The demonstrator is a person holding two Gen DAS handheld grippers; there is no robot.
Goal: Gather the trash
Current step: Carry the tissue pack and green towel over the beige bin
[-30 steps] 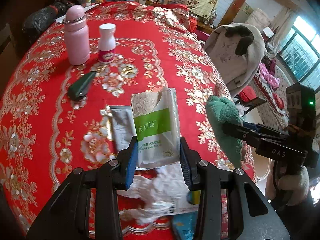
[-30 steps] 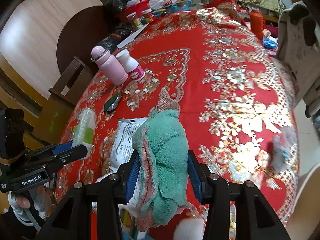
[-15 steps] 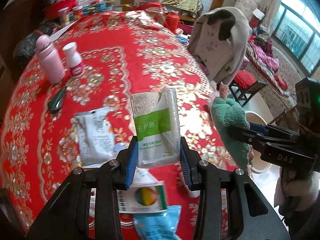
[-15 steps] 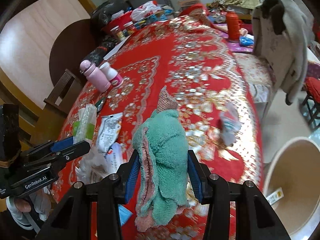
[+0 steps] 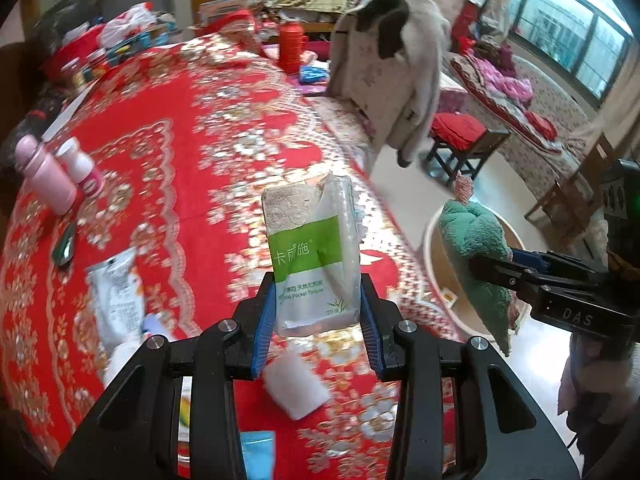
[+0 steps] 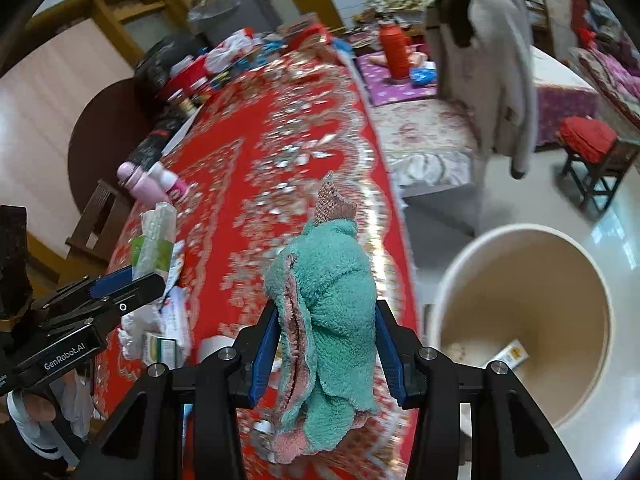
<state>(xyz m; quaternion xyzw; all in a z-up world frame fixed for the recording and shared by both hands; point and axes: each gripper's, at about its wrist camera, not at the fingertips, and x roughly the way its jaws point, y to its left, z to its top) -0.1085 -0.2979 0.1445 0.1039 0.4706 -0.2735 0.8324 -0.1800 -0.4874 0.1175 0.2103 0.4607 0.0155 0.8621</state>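
The left gripper (image 5: 316, 320) was clamped on a green-and-white pocket tissue pack (image 5: 312, 256), its blue pads pressed against the pack's lower sides so the torn-open top stood upright above the red surface (image 5: 224, 128). The right gripper (image 6: 326, 354) was closed the same way on a crumpled teal cloth (image 6: 324, 304), whose loose ends hung below the jaws. Both loads were off the surface, probably so they could be carried to the round tan bin (image 6: 520, 240) on the floor just beside the surface's edge. The cloth was nearer the bin; the tissue pack was over the surface, farther from it. A white wad (image 5: 296, 390) and a silvery wrapper (image 5: 114, 300) lay on the surface, away from the bin, seemingly left to collect.
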